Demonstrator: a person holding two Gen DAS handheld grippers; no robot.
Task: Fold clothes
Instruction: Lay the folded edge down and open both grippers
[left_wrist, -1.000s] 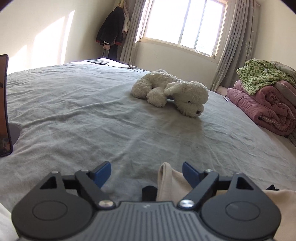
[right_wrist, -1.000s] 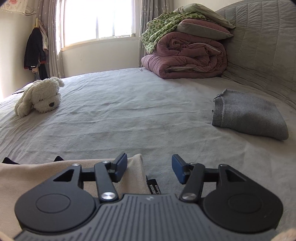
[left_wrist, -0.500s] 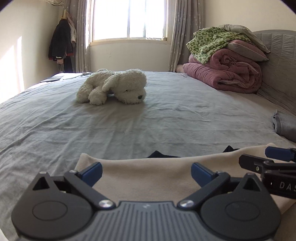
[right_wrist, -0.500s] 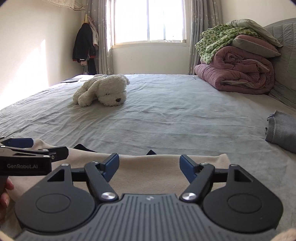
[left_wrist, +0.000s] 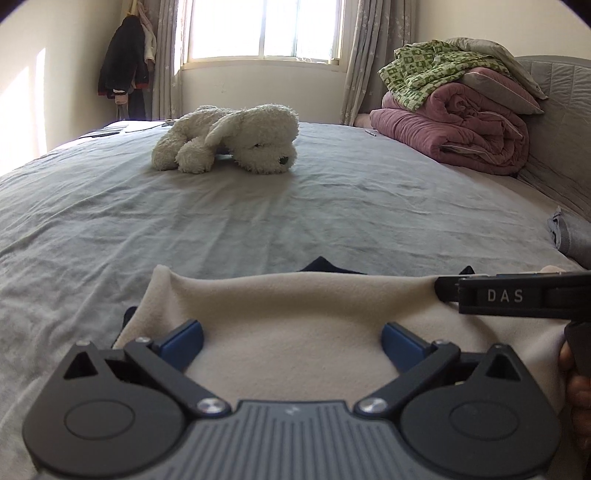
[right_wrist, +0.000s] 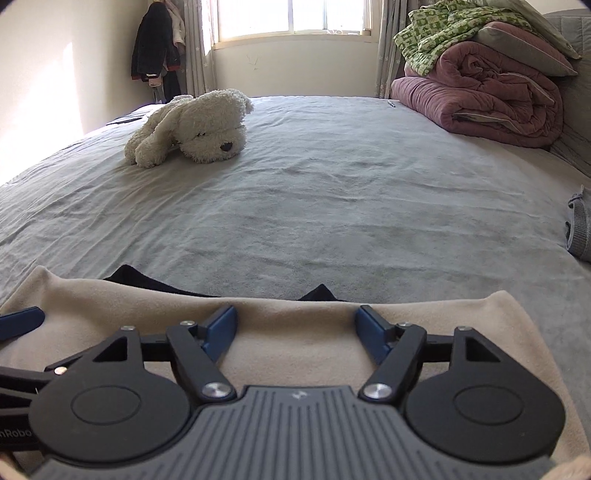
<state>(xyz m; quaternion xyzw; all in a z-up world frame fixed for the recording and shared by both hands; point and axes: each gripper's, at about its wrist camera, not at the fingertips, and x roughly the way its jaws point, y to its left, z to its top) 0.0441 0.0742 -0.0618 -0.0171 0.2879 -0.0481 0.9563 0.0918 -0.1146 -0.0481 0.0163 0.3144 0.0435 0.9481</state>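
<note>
Both grippers sit over the beige garment (left_wrist: 295, 317) at the bed's (left_wrist: 258, 221) near edge, prob. lined up to grab its far hem for a fold. Left gripper (left_wrist: 291, 338): jaws spread fully wide, fabric under them, nothing pinched. Right gripper (right_wrist: 295, 328): jaws apart, cloth between, not clamped. Dark garment (right_wrist: 129, 277) peeks out from underneath.
</note>
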